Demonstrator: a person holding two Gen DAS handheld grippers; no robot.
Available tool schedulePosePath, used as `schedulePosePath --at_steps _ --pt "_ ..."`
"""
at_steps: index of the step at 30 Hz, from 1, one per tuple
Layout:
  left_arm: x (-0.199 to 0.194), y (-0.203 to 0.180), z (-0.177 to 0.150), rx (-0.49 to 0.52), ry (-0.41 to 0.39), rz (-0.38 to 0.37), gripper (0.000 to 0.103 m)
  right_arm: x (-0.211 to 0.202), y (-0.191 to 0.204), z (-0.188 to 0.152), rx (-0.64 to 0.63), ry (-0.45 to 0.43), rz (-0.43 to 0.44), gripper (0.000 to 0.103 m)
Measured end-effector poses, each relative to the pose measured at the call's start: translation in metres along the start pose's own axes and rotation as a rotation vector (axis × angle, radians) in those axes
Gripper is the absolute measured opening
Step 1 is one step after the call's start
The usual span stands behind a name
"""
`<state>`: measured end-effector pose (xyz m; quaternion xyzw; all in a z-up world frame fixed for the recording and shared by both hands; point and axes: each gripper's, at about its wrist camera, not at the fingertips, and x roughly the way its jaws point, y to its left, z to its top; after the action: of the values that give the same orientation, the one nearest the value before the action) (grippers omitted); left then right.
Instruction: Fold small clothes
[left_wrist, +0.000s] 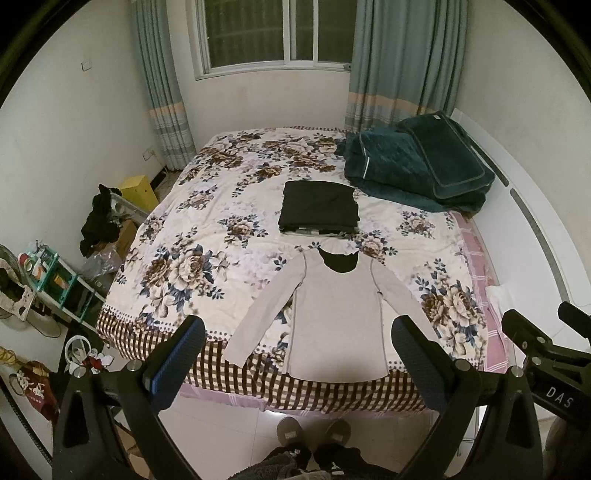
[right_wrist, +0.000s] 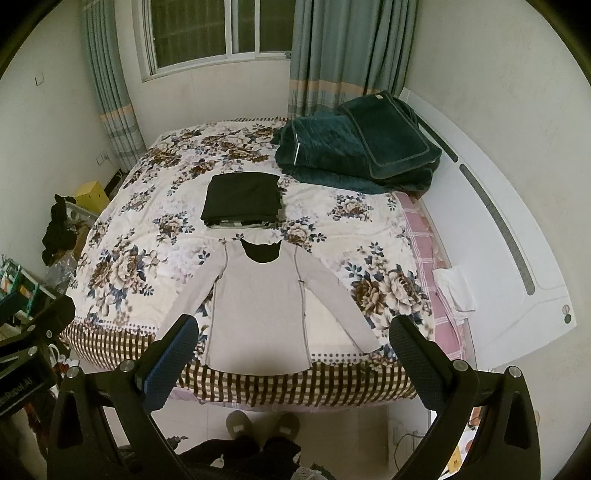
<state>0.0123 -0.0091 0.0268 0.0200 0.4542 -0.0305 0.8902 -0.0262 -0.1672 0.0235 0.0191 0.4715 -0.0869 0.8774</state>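
A: Entry. We see the grey long-sleeved top (left_wrist: 334, 314) laid flat, front up, at the near edge of the bed (left_wrist: 177, 266), both sleeves spread out and down, hem at the checked border. Beyond its collar sits the stack of folded dark clothes (left_wrist: 319, 208), just apart from it.

B: Fingers?

A: The left gripper (left_wrist: 299, 363) has its fingers spread wide and empty, held above the near edge, not touching cloth. The right gripper (right_wrist: 291, 360) is the same: wide apart, nothing between them.

B: So we judge the fold has not begun on this piece. Plan?

A: We suggest taking a sleeve first. Pinch near the cuff, only the one layer of sleeve, and carry it across the chest so it lies straight, not bunched. Then the other sleeve likewise.

B: Risks?

A: The quilt beneath is soft; we may catch it with the sleeve, so come in shallow and close on the cloth edge. The hem hangs near the bed's edge, so we avoid dragging the top toward us.

B: And the teal blanket (left_wrist: 417, 166)?

A: Far corner, well apart. No concern.
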Motion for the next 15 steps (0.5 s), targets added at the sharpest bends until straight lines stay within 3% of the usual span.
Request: schedulePosePath --at_steps 9,11,12,15 --pt "0.007 -0.016 0.02 0.01 0.013 -0.011 0.103 -0.001 0.003 0.013 0.024 0.013 -0.002 0.103" --pt "0.018 -0.012 0.023 0.012 0.004 0.002 0.103 0.008 -0.001 0.024 0.05 0.022 -0.003 0.103" --pt "0.03 -0.013 0.028 0.014 -0.007 0.012 0.103 0.017 -0.006 0.049 0.076 0.034 -0.001 0.103" --pt "0.064 -0.004 0.024 0.023 -0.025 0.044 0.103 0.046 -0.019 0.043 0.135 0.06 -0.01 0.103"
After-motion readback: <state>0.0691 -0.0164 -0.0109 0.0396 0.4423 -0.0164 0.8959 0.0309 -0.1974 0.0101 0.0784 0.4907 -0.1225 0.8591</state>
